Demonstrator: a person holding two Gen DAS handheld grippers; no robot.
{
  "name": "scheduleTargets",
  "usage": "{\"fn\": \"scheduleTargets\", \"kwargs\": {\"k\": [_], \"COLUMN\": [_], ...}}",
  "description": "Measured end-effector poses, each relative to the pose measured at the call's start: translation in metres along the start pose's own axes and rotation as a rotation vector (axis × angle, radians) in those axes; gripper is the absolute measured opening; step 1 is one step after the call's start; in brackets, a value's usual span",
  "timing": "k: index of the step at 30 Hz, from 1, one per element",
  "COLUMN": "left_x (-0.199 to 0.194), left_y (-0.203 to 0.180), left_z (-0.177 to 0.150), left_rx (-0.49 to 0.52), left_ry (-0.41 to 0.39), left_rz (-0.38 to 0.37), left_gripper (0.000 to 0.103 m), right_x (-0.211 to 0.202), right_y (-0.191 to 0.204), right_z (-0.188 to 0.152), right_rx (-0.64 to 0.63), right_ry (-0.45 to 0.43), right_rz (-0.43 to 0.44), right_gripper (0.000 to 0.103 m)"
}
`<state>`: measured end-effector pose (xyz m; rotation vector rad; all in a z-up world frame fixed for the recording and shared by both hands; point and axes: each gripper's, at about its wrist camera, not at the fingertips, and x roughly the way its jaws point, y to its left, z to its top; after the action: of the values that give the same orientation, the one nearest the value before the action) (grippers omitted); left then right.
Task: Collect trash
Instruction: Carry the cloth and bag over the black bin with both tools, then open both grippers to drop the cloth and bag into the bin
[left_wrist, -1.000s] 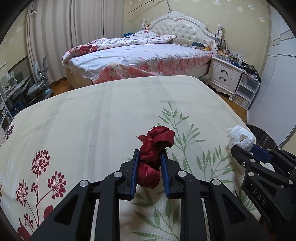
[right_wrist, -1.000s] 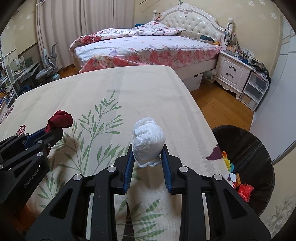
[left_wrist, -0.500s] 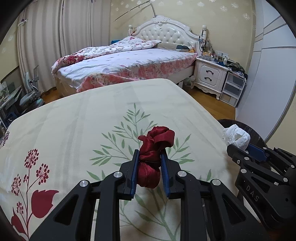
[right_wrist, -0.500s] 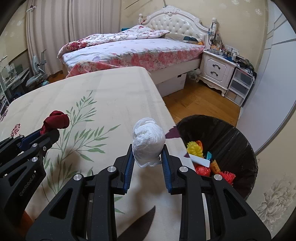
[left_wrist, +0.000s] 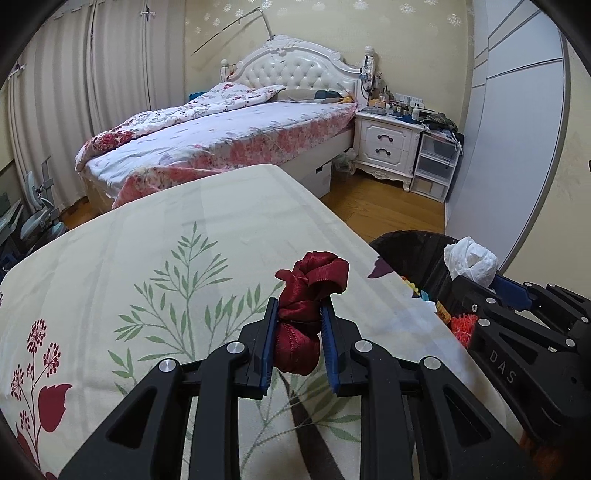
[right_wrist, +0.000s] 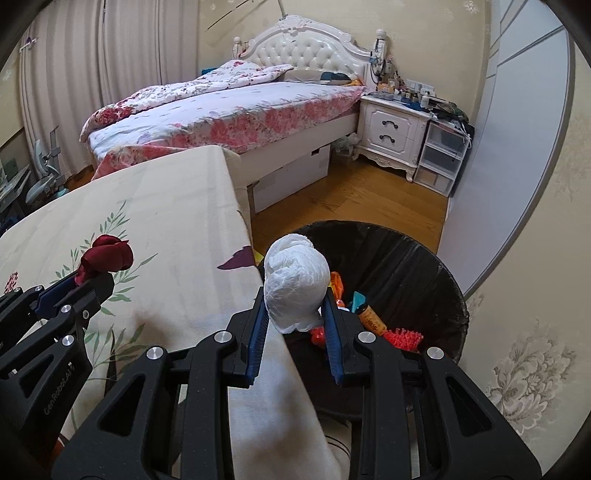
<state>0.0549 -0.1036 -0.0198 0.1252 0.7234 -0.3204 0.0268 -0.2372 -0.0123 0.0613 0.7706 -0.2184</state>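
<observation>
The right claw (right_wrist: 295, 328) was clamped on a white wad (right_wrist: 297, 288) at the near rim of the black bin (right_wrist: 424, 269); the left claw (left_wrist: 298, 341) gripped a red ribbon bundle (left_wrist: 308, 295) above the table (left_wrist: 184, 236). Carrying step; next, each likely needs releasing over the bin.

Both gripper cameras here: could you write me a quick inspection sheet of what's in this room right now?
Surface: table under a leaf-print cloth.
Job's things: red fabric wad; white plastic wad; black bin beside the table, already holding colourful bits.
Clutter: crowded nightstand.
Grippers: left gripper shut on the red fabric wad above the cloth; right gripper shut on the white plastic wad at the bin's edge.
Cables: nothing seen.
Surroundings: bed, curtains, wooden floor.
</observation>
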Motion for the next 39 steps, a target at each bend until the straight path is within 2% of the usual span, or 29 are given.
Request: {"fn": "scheduleTargets", "kwargs": {"k": [16,39], "left_x": [0.015,0.049], "left_y": [-0.044,-0.073], "left_z": [0.013,0.031], "left_rx": [0.070,0.091], "left_ry": [-0.011,0.011], "left_rz": [-0.050,-0.069], "left_gripper": [0.023,0.023], "right_x": [0.009,0.028], "right_y": [-0.042,-0.072], "right_z": [0.005,0.011], "right_rx": [0.078,0.132], "right_ry": [-0.011,0.004], "right_rz": [-0.077,-0.126], "right_gripper": [0.028,0.028]}}
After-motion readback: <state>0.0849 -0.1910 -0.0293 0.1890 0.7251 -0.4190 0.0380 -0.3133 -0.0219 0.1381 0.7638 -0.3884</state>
